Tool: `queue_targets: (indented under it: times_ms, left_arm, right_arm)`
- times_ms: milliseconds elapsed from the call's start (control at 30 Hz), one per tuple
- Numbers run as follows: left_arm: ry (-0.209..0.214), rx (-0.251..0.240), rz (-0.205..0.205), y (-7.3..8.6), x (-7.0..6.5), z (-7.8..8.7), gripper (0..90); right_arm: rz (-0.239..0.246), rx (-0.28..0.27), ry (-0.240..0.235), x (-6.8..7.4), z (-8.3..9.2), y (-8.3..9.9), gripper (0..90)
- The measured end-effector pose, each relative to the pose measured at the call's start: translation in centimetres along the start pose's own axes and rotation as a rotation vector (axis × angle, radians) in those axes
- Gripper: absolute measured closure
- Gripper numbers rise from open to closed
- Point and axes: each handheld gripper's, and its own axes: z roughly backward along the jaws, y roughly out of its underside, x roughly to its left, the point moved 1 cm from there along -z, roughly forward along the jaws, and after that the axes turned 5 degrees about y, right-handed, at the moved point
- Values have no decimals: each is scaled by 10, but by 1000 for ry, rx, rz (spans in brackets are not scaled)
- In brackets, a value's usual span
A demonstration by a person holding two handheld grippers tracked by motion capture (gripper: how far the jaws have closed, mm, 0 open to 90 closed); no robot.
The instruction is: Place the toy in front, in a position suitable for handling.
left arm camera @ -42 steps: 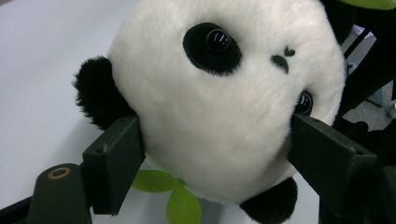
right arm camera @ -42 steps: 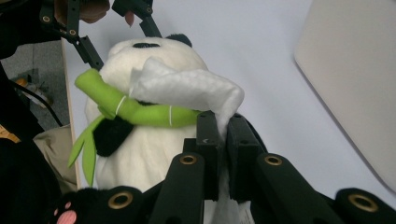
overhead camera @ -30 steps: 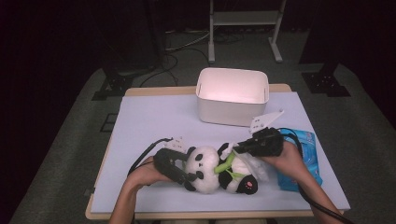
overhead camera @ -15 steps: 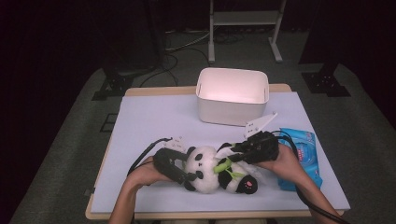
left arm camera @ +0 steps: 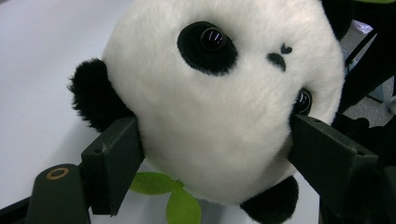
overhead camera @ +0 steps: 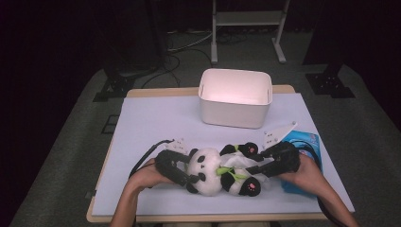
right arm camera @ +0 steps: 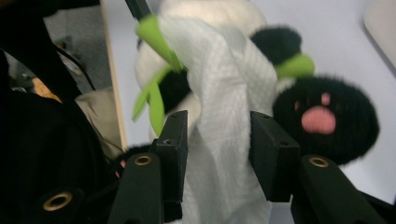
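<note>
Plush panda (overhead camera: 210, 170) lying near edge of surface (overhead camera: 156, 118), in front of white bin (overhead camera: 235, 97). Soft, light, squashy; best gripped across head or body. Left gripper (overhead camera: 176, 169) clamped on head, level, from left. Right gripper (overhead camera: 265, 163) level from right, jaws just been opening, white tissue (right arm camera: 224, 140) loose between them, not pinched. Tissue flimsy, tears easily.
</note>
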Motion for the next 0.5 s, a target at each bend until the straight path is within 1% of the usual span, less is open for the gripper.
queue_targets:
  times_ms: [133,200,300,333,400,500]
  left_arm:
    - [-1,-3,1,0,0,0,184]
    - [-2,7,-4,0,-1,0,184]
    - [-4,10,-4,0,-1,0,184]
    - [-4,11,-5,0,-1,0,184]
    - [-4,12,-8,0,-1,0,184]
    - [-4,9,-1,0,-1,0,184]
  right_arm:
    - [-34,22,15,-4,-8,12,588]
    - [-47,14,5,-5,-12,16,652]
    - [-25,1,24,-3,-14,15,762]
    - [-17,-9,20,-2,-13,13,790]
    - [2,-15,22,0,-13,9,813]
    - [24,-23,2,4,-15,2,825]
